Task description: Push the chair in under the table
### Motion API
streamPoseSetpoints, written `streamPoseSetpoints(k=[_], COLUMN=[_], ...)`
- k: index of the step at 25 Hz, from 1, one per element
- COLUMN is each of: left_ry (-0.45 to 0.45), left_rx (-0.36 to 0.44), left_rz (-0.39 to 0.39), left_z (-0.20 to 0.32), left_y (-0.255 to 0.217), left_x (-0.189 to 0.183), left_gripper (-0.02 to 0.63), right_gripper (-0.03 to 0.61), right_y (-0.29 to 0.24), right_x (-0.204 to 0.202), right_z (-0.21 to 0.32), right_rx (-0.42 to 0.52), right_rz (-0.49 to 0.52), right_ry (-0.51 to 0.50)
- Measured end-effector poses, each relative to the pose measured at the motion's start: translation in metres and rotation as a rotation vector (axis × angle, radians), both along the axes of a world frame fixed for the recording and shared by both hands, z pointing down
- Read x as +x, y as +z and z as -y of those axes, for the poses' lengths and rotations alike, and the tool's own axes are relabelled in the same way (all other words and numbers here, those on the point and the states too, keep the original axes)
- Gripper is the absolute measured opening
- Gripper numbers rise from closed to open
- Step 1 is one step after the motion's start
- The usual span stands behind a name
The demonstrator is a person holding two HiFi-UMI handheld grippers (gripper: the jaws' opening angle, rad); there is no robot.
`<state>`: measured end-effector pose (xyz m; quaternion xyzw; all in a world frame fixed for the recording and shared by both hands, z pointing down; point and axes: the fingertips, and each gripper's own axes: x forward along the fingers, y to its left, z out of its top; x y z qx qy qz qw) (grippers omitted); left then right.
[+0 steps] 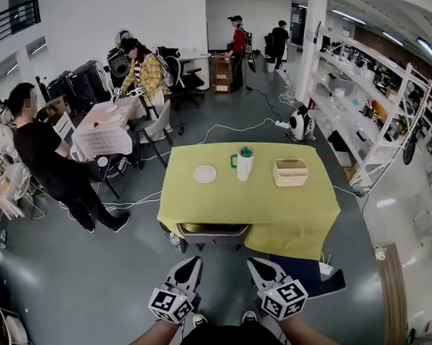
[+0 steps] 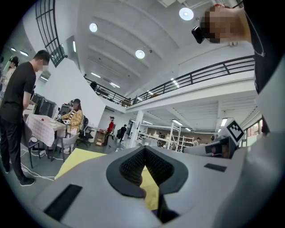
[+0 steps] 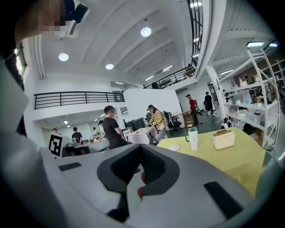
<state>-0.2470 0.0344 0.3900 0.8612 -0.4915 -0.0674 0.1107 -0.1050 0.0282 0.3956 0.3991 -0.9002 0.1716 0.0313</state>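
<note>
A table (image 1: 203,204) under a yellow cloth stands in the middle of the head view. The chair (image 1: 212,234) sits tucked at its near edge, and only the dark top of its back shows below the cloth's hem. My left gripper (image 1: 193,262) and right gripper (image 1: 254,263) hang side by side near the picture's bottom, a short way back from the chair and touching nothing. Both are shut and empty. In the left gripper view the shut jaws (image 2: 143,152) point level toward the yellow cloth (image 2: 78,158). The right gripper view has its shut jaws (image 3: 140,150) beside the table (image 3: 222,156).
On the cloth are a white plate (image 1: 205,174), a white cup with a green lid (image 1: 244,164) and a beige box (image 1: 290,173). A dark blue thing (image 1: 304,271) lies on the floor at the table's near right. People stand at a smaller table (image 1: 101,133) to the left; shelving (image 1: 369,106) lines the right.
</note>
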Motion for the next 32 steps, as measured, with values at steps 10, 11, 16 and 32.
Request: streamPoseSetpoints(k=[10, 11, 16, 32], left_ry=[-0.085, -0.094, -0.149, -0.11], left_rx=[-0.027, -0.031, -0.054, -0.041], left_rz=[0.01, 0.011, 0.017, 0.016], left_z=[0.002, 0.001, -0.008, -0.065], left_y=[0.009, 0.01, 0.018, 0.008], left_x=[0.078, 0.083, 0.095, 0.095], left_gripper=[0.008, 0.008, 0.008, 0.008], right_gripper=[0.015, 0.014, 0.014, 0.014], right_y=[0.018, 0.019, 0.03, 0.016], right_x=[0.072, 0.077, 0.086, 0.064], right_z=[0.011, 0.013, 0.015, -0.044], right_rx=[-0.03, -0.034, -0.055, -0.027], right_rz=[0.016, 0.017, 0.018, 0.0], right_ry=[-0.084, -0.093, -0.149, -0.162])
